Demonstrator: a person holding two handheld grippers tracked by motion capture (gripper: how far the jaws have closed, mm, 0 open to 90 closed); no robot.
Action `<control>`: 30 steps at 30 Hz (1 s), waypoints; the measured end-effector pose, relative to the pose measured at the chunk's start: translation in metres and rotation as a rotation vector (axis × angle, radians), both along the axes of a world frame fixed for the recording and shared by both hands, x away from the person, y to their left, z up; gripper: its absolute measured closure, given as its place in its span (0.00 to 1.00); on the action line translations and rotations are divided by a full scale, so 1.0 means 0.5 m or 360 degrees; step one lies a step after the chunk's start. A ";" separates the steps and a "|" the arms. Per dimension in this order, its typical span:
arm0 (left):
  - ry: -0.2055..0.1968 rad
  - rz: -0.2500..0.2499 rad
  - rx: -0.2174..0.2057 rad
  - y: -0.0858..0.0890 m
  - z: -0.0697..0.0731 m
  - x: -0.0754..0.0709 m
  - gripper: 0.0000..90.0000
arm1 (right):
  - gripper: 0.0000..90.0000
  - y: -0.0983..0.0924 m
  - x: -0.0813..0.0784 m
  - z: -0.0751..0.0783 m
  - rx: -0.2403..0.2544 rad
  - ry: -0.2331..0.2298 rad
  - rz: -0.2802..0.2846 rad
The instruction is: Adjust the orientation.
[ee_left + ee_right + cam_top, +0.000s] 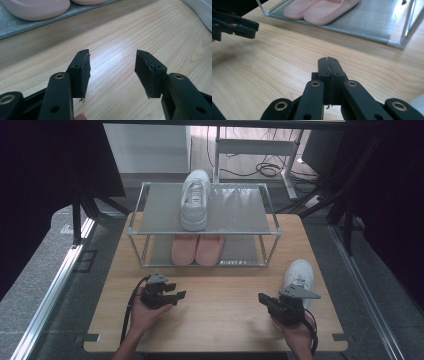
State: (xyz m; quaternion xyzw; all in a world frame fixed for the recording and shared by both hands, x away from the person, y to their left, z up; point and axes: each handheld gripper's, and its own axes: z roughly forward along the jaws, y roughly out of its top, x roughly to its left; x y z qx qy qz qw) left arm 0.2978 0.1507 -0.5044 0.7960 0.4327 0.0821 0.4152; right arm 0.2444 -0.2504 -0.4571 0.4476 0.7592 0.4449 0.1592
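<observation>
white sneaker: being left lying on the wooden table at its right edge, just beside the right gripper. shoe rack: being occupied by a second white sneaker on top, pink slippers below. left gripper: being held with jaws spread, nothing between. right gripper: being held with jaws pressed together, empty.

Pale, grained wooden tabletop lies under the black left gripper. Ahead of its jaws sit two plain pink rubber slippers on a grey-shelved, silvery metal-framed shoe rack. Plain white lace-up sneaker lies just beside the black right gripper; another white sneaker tops the rack.
</observation>
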 end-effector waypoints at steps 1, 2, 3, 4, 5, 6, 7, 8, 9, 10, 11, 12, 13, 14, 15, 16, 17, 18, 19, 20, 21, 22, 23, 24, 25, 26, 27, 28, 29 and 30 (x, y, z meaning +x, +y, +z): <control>0.0000 0.0000 0.0000 0.000 0.000 0.000 0.52 | 1.00 -0.005 -0.002 -0.002 -0.0007 0.0002 -0.0010; 0.0000 0.0001 -0.0001 0.000 0.000 0.000 0.52 | 1.00 -0.009 -0.004 -0.004 -0.0016 0.0005 -0.0017; 0.0000 0.0001 0.0000 0.000 0.000 0.000 0.52 | 1.00 -0.012 -0.006 -0.006 -0.0018 0.0004 -0.0024; 0.0001 0.0001 0.0000 0.000 0.000 0.000 0.52 | 1.00 -0.017 -0.007 -0.007 -0.0018 0.0010 -0.0028; 0.0003 0.0000 -0.0001 0.000 0.000 0.000 0.52 | 1.00 -0.020 -0.009 -0.009 -0.0018 0.0007 -0.0038; 0.0003 -0.0002 0.0002 -0.001 -0.001 0.000 0.52 | 1.00 -0.024 -0.010 -0.009 -0.0021 0.0013 -0.0045; 0.0002 -0.0004 0.0002 -0.001 -0.001 0.000 0.52 | 1.00 -0.029 -0.012 -0.010 -0.0019 0.0015 -0.0053; 0.0003 -0.0005 0.0004 -0.002 -0.001 0.000 0.52 | 1.00 -0.031 -0.014 -0.010 -0.0017 0.0016 -0.0060; 0.0004 -0.0005 0.0006 -0.002 -0.001 0.000 0.52 | 1.00 -0.035 -0.016 -0.011 -0.0020 0.0018 -0.0065; 0.0005 -0.0005 0.0007 -0.002 -0.002 0.000 0.52 | 1.00 -0.037 -0.017 -0.011 -0.0020 0.0018 -0.0068; 0.0006 -0.0006 0.0007 -0.003 -0.002 0.000 0.52 | 1.00 -0.039 -0.018 -0.012 -0.0023 0.0020 -0.0072; 0.0006 -0.0006 0.0008 -0.003 -0.002 0.000 0.52 | 1.00 -0.041 -0.018 -0.012 -0.0024 0.0018 -0.0077; 0.0006 -0.0007 0.0008 -0.003 -0.002 0.000 0.52 | 1.00 -0.044 -0.018 -0.012 -0.0025 0.0021 -0.0081; 0.0006 -0.0007 0.0008 -0.003 -0.002 0.000 0.52 | 1.00 -0.045 -0.017 -0.013 -0.0027 0.0022 -0.0085; 0.0007 -0.0008 0.0009 -0.003 -0.002 0.000 0.52 | 1.00 -0.046 -0.017 -0.013 -0.0033 0.0021 -0.0092; 0.0007 -0.0008 0.0010 -0.003 -0.002 0.000 0.52 | 1.00 -0.047 -0.016 -0.014 -0.0038 0.0021 -0.0094; 0.0008 -0.0007 0.0011 -0.003 -0.002 0.001 0.52 | 1.00 -0.048 -0.016 -0.014 -0.0040 0.0021 -0.0095; 0.0009 -0.0008 0.0011 -0.003 -0.003 0.001 0.52 | 1.00 -0.048 -0.016 -0.015 -0.0043 0.0023 -0.0096; 0.0010 -0.0008 0.0010 -0.003 -0.003 0.001 0.52 | 1.00 -0.048 -0.016 -0.016 -0.0036 0.0024 -0.0101; 0.0011 -0.0009 0.0009 -0.003 -0.003 0.001 0.52 | 1.00 -0.049 -0.017 -0.016 -0.0036 0.0025 -0.0097; 0.0011 -0.0010 0.0007 -0.003 -0.003 0.001 0.52 | 1.00 -0.050 -0.016 -0.016 -0.0034 0.0026 -0.0096; 0.0010 -0.0011 0.0006 -0.004 -0.003 0.000 0.52 | 1.00 -0.050 -0.016 -0.016 -0.0036 0.0027 -0.0097; 0.0009 -0.0011 0.0005 -0.004 -0.003 0.000 0.52 | 1.00 -0.049 -0.017 -0.016 -0.0042 0.0027 -0.0099; 0.0009 -0.0011 0.0006 -0.004 -0.003 0.000 0.52 | 1.00 -0.049 -0.017 -0.016 -0.0049 0.0024 -0.0101; 0.0009 -0.0009 0.0007 -0.003 -0.003 0.000 0.52 | 1.00 -0.049 -0.017 -0.016 -0.0053 0.0025 -0.0101; 0.0008 -0.0007 0.0009 -0.003 -0.003 0.000 0.52 | 1.00 -0.050 -0.018 -0.017 -0.0055 0.0024 -0.0103; 0.0008 -0.0007 0.0009 -0.003 -0.003 0.001 0.52 | 1.00 -0.050 -0.018 -0.017 -0.0058 0.0024 -0.0106; 0.0009 -0.0008 0.0010 -0.003 -0.003 0.001 0.52 | 1.00 -0.051 -0.019 -0.017 -0.0060 0.0025 -0.0109; 0.0010 -0.0008 0.0010 -0.003 -0.003 0.001 0.52 | 1.00 -0.052 -0.020 -0.017 -0.0063 0.0026 -0.0112; 0.0012 -0.0009 0.0010 -0.003 -0.003 0.001 0.52 | 1.00 -0.054 -0.021 -0.017 -0.0068 0.0025 -0.0118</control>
